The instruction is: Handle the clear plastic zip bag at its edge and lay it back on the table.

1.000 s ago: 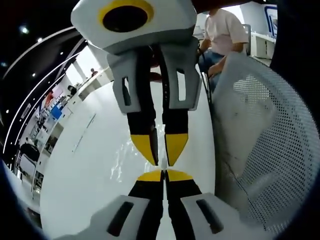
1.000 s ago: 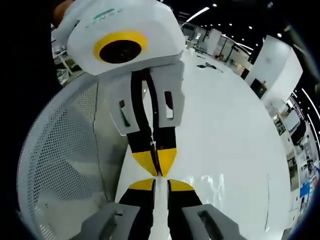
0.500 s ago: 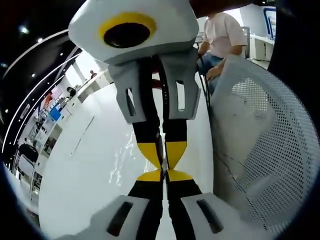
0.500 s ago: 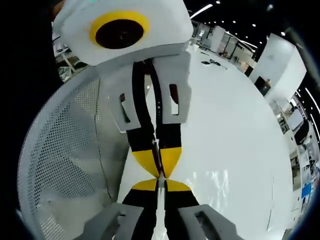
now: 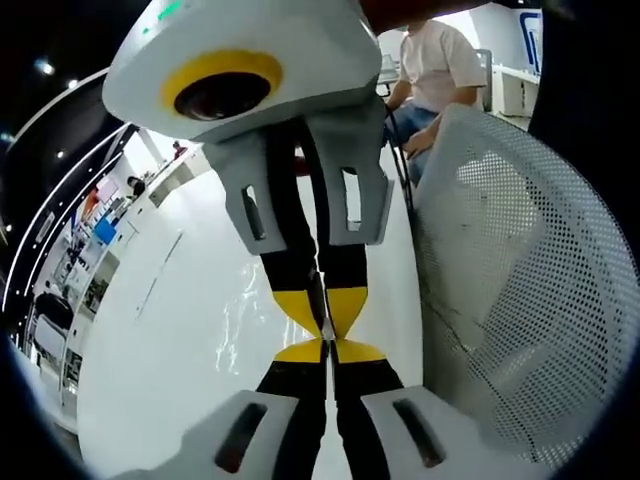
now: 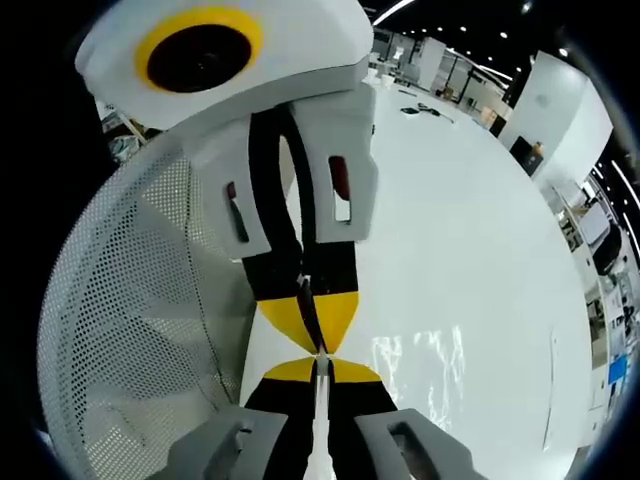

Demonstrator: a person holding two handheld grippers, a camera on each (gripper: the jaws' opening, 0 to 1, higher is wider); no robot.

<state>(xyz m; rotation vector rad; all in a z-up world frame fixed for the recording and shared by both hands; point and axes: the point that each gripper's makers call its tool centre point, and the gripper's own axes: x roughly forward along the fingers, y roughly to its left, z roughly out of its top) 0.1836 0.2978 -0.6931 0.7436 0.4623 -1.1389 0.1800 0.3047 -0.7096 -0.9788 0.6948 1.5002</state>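
**Both grippers tip to tip on the bag's edge**

My left gripper (image 5: 326,347) has its jaws pressed together, and the right gripper (image 5: 325,318) meets it nose to nose from above, closer than a second ago. In the right gripper view my right gripper (image 6: 320,368) is equally clenched, with the left gripper (image 6: 313,315) bearing in larger than before. A thin clear edge of the zip bag (image 6: 412,362) runs between both pairs of yellow tips, so each seems to pinch it. The bag shows mainly as glints over the white table (image 6: 470,230); its long axis I cannot tell. A white mesh chair back (image 5: 520,290) stands beside the table.
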